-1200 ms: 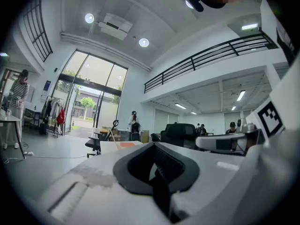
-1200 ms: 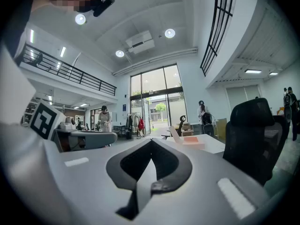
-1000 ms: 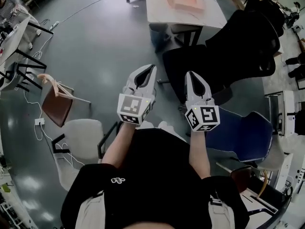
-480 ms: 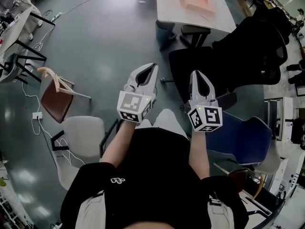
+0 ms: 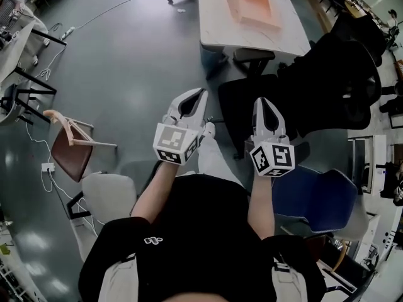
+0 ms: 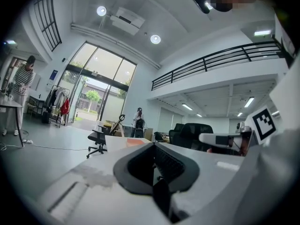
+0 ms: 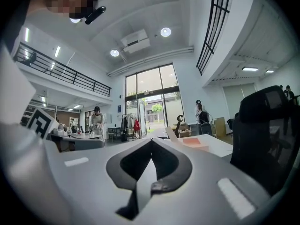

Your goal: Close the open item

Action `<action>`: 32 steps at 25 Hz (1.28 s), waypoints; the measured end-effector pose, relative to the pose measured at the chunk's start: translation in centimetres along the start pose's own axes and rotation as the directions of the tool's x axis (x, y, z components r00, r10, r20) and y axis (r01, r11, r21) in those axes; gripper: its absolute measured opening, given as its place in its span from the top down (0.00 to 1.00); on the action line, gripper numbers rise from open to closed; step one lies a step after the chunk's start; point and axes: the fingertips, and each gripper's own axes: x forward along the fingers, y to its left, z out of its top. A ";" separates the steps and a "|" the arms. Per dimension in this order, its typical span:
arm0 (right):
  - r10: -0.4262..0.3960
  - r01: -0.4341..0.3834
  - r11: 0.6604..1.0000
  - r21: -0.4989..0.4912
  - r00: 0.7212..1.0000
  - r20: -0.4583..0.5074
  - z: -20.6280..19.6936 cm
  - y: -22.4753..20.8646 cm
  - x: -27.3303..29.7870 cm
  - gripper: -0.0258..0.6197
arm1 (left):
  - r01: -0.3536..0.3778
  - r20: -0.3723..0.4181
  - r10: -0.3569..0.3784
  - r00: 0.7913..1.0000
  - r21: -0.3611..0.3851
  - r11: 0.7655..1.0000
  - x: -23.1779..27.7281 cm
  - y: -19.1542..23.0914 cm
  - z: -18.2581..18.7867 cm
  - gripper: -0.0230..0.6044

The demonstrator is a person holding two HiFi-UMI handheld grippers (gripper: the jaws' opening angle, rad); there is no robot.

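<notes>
An open pink box (image 5: 255,8) with its lid raised lies on a white table (image 5: 214,24) at the top of the head view. In the right gripper view the box (image 7: 194,142) shows far off beyond the jaws, and in the left gripper view only an orange patch of the box (image 6: 136,142). My left gripper (image 5: 203,92) and right gripper (image 5: 260,100) are held side by side in front of the person's body, well short of the table. Both are shut with nothing between their jaws.
Black office chairs (image 5: 340,61) stand between me and the table's right side, with a blue chair (image 5: 321,187) close on the right. A brown chair (image 5: 66,146) and a white chair (image 5: 107,197) stand on the left. Cables run over the grey floor. People stand far off.
The view has shifted as the person walks; the table with the box sits slightly differently at the top. A foot now shows between the grippers. Both grippers keep their pose, jaws unchanged.
</notes>
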 end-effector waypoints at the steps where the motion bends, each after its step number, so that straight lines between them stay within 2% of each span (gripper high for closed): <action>1: -0.009 0.009 1.000 0.009 1.000 0.001 0.1 -1.0 1.4 0.97 | 0.004 -0.011 -0.004 1.000 -0.002 1.000 1.4 0.6 0.1 0.96; 5: 0.002 -0.002 1.000 0.029 1.000 0.020 1.3 -3.9 7.3 0.97 | 0.004 -0.042 -0.004 0.999 0.018 1.000 7.6 3.9 1.5 0.96; 10: -0.001 0.001 0.998 0.063 1.000 -0.004 1.1 -8.4 15.3 0.97 | -0.010 -0.062 0.011 0.998 0.013 1.000 15.8 8.2 3.1 0.96; 15: 0.031 -0.031 0.999 0.016 0.999 0.018 3.7 -11.8 21.9 0.97 | -0.036 -0.032 0.036 0.999 0.007 0.999 22.2 11.0 5.4 0.96; 21: 0.072 -0.072 0.997 -0.018 0.997 0.004 4.5 -12.4 27.9 0.97 | -0.057 -0.008 0.057 0.998 -0.010 0.998 26.3 14.4 6.7 0.96; 26: 0.072 -0.073 0.997 -0.032 0.997 -0.011 4.2 -12.5 33.0 0.97 | -0.055 -0.010 0.055 0.998 -0.016 0.998 29.7 18.0 7.1 0.96; 32: 0.048 -0.049 0.998 -0.048 0.999 -0.015 4.6 -12.8 39.4 0.97 | -0.014 -0.012 0.014 1.000 0.001 1.000 34.4 22.7 8.9 0.96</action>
